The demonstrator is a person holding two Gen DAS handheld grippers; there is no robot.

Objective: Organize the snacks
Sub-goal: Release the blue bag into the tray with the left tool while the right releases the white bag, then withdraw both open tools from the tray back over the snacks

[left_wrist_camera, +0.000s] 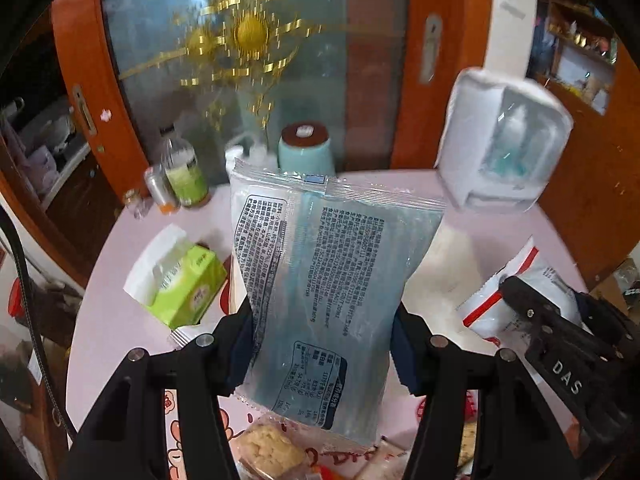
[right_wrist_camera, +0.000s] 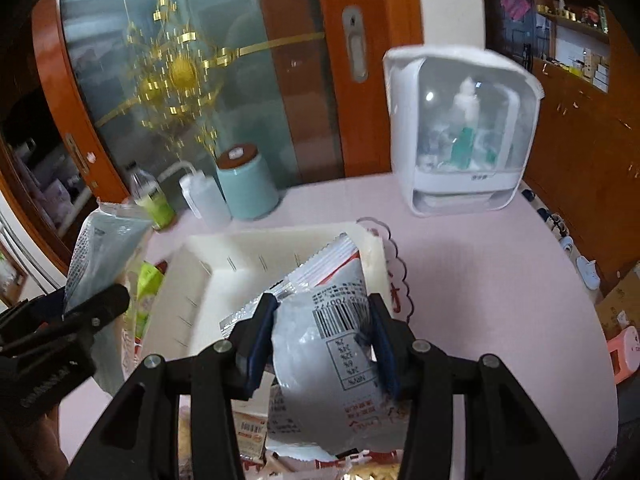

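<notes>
Left tongs (left_wrist_camera: 322,344) pinching flat glossy blue packet (left_wrist_camera: 320,280), right tongs (right_wrist_camera: 322,340) squeezing puffy white pouch (right_wrist_camera: 332,344)

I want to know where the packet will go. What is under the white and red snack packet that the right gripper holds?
Under the white and red snack packet, held by the right gripper, is a white bin; its visible floor looks bare. The packet hides the rest.

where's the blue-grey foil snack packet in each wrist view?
Left wrist: the blue-grey foil snack packet fills the centre, upright, clamped in the left gripper.
Right wrist: same packet at the left edge, above the left gripper.
Shared landmark: the teal ceramic canister with brown lid at the table's far edge.
</notes>
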